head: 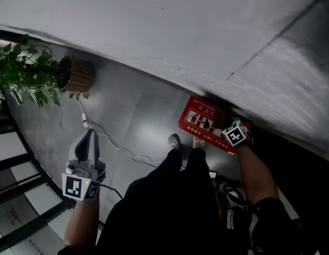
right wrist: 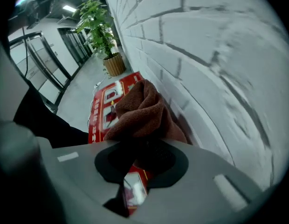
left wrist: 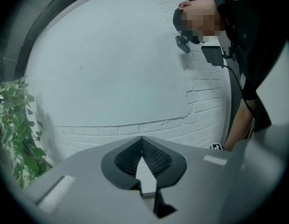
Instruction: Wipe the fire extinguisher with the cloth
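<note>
Person is bending over at the foot of the white brick wall [head: 154, 20]. Right gripper [right wrist: 143, 149] is pointing steeply down and clenching a bunched brown cloth [right wrist: 142, 111], with most of the fabric bulging out past the jaw tips. The cloth is hanging right over the red fire extinguisher box [head: 202, 120], which is sitting on the floor tight against the wall. I can't tell if the cloth is touching the box yet. No bare cylinder is showing, only the box. Left gripper [left wrist: 142, 144] is idling out to the side with its jaws closed together and nothing between them, aiming at the wall near the potted plant [head: 24, 73].

Risks, as I judge them:
- The pinch is looking small against the wad, so dragging it across the box could pull the cloth free.
- Pressing too deep could put hard jaw tips on the box instead of fabric, scraping or shoving it.
- The box is hugging the wall, so the cloth could snag in that gap.
- The white cable [head: 119, 147] is lying near the feet, so a step could catch it.
</note>
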Tool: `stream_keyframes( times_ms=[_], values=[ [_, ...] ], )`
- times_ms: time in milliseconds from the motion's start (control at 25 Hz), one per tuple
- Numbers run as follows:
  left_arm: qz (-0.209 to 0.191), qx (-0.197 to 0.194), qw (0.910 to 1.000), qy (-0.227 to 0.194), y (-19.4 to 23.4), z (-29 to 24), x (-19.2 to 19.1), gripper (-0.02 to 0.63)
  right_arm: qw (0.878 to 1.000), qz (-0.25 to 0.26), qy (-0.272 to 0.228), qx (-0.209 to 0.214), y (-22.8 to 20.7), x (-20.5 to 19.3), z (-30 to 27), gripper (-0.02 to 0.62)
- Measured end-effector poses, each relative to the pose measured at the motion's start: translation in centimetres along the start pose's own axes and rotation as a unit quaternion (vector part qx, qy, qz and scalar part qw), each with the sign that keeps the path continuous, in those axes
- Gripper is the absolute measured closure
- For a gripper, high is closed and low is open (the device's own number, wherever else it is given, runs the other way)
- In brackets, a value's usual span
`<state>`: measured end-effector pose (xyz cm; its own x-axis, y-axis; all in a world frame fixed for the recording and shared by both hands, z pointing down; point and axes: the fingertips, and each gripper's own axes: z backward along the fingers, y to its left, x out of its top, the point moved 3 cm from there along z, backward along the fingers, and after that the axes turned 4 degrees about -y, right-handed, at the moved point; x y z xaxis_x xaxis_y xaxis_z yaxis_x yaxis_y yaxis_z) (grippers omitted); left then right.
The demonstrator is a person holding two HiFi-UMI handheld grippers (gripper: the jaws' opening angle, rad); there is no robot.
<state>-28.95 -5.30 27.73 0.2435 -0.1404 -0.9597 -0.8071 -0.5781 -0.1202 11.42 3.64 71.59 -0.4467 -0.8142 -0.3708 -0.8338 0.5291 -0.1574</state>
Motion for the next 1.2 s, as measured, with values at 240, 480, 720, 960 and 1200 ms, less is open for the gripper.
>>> stream_keyframes(
  times_ms=[240, 480, 720, 960, 1200],
  values=[
    [0.017, -0.069, 0.9974, -0.008, -2.8, -5.1, -0.4, 0.606, 0.996, -0.074, 0.036, -0.042, -2.8, -9.9, 4.2, 0.532],
    [0.04, -0.086, 0.9953, -0.017, -3.6, -6.5, -0.5, 0.606, 0.991, -0.089, 0.041, -0.089, -4.8, -12.4, 7.9, 0.532],
    [0.068, -0.035, 0.997, -0.012, -1.1, -3.5, -1.6, 0.606, 0.997, 0.055, -0.05, -0.026, 1.0, 1.9, 4.5, 0.532],
    [0.021, 0.051, 0.9981, 0.025, 4.0, 3.9, -1.8, 0.606, 0.985, 0.141, -0.067, 0.072, 8.4, 14.7, -4.0, 0.532],
    [0.011, 0.089, 0.9948, 0.047, 5.3, 8.3, -1.9, 0.606, 0.979, 0.188, 0.023, 0.074, 10.3, 14.1, -9.3, 0.531]
  ],
)
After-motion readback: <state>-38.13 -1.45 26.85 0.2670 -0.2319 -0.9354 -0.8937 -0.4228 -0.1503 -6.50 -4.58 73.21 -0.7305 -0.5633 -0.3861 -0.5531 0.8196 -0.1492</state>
